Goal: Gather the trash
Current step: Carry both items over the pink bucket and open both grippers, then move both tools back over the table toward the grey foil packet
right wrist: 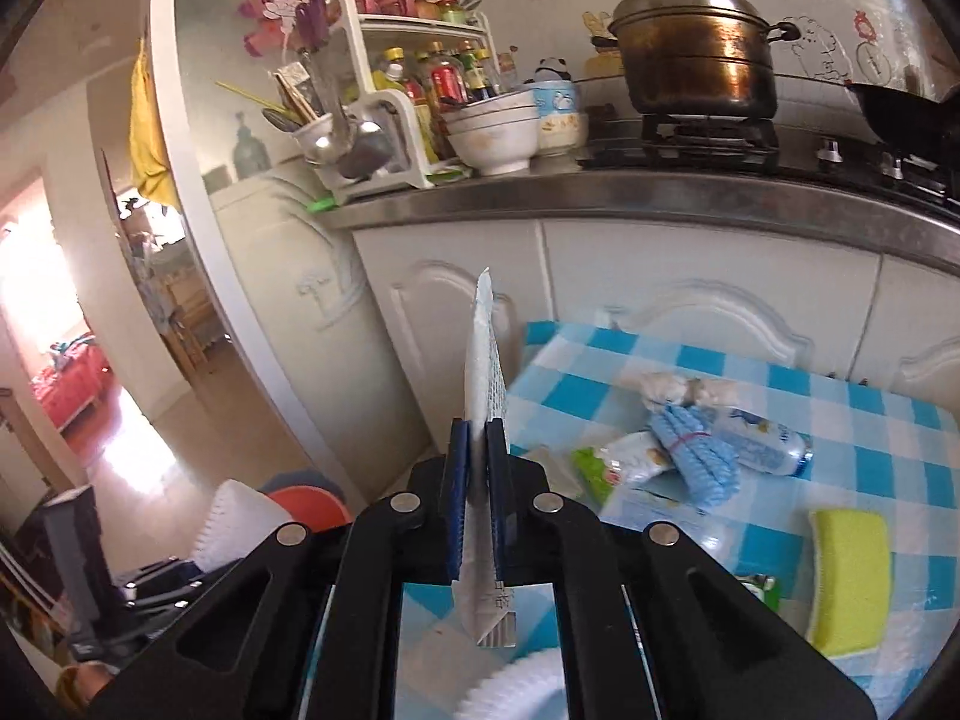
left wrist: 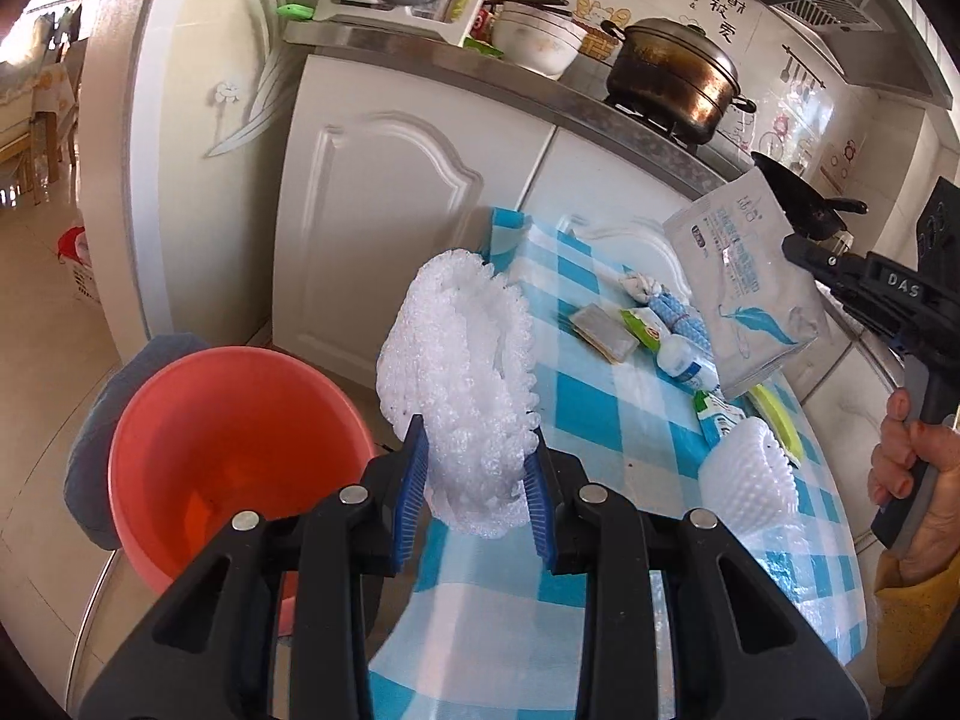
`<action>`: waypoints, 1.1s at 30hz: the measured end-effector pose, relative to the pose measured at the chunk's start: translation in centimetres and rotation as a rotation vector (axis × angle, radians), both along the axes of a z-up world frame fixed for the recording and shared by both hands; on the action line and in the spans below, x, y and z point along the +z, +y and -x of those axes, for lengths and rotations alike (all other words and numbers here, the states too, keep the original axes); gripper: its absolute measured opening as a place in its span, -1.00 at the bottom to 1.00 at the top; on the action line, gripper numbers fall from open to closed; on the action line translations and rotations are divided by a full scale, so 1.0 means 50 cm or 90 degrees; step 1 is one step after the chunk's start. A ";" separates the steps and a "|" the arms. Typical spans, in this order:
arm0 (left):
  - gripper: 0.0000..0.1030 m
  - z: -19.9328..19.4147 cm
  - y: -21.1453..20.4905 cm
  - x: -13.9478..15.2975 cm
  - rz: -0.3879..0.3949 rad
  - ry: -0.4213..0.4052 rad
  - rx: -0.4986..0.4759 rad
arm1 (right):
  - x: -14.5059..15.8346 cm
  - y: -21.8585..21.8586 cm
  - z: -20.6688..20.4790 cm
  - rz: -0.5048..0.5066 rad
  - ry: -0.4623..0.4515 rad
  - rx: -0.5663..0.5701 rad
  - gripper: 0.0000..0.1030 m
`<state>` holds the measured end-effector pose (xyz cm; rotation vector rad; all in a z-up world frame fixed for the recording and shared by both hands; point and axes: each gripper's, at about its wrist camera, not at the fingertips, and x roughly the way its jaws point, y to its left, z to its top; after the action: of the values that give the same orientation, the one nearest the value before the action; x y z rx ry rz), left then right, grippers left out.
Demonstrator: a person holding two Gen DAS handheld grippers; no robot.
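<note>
My left gripper is shut on a white foam fruit net, held above the table's left edge beside an orange-pink basin on the floor. My right gripper is shut on a flat white sachet seen edge-on; in the left wrist view that sachet hangs in the air over the table, held by the right gripper. On the blue checked tablecloth lie a second foam net, small wrappers, a blue folded cloth and a yellow sponge.
White cabinet doors and a steel counter stand behind the table, with a large pot, bowls and a bottle rack. A person's hand grips the right tool's handle. Tiled floor opens to the left past the basin.
</note>
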<state>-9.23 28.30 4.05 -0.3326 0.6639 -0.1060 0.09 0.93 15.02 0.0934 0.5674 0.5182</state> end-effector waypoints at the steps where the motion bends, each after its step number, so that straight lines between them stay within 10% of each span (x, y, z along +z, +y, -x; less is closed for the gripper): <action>1: -0.38 0.000 0.014 0.000 -0.002 -0.001 0.011 | 0.005 0.020 0.000 -0.014 0.004 0.016 -0.86; 14: -0.29 -0.057 0.192 -0.072 0.004 0.060 0.145 | -0.097 0.328 -0.041 -0.089 0.134 0.156 -0.85; 17: 0.00 -0.067 0.206 -0.102 -0.001 0.081 0.163 | -0.145 0.382 -0.041 -0.072 0.170 0.164 -0.79; 18: 0.36 -0.068 0.212 -0.115 -0.006 0.091 0.174 | -0.162 0.399 -0.042 -0.062 0.183 0.166 -0.78; 20: 0.55 -0.064 0.219 -0.133 -0.014 0.105 0.188 | -0.199 0.425 -0.046 -0.048 0.218 0.167 -0.62; 22: 0.65 -0.056 0.229 -0.145 -0.014 0.120 0.196 | -0.223 0.424 -0.046 -0.057 0.241 0.153 0.05; 33: 0.87 0.063 0.241 -0.083 0.008 0.003 0.227 | -0.137 0.292 0.051 -0.094 0.094 0.105 0.73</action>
<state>-12.40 40.33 -0.12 -0.4578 0.5989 0.2313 -2.46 15.54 8.19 0.2282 0.6834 0.7177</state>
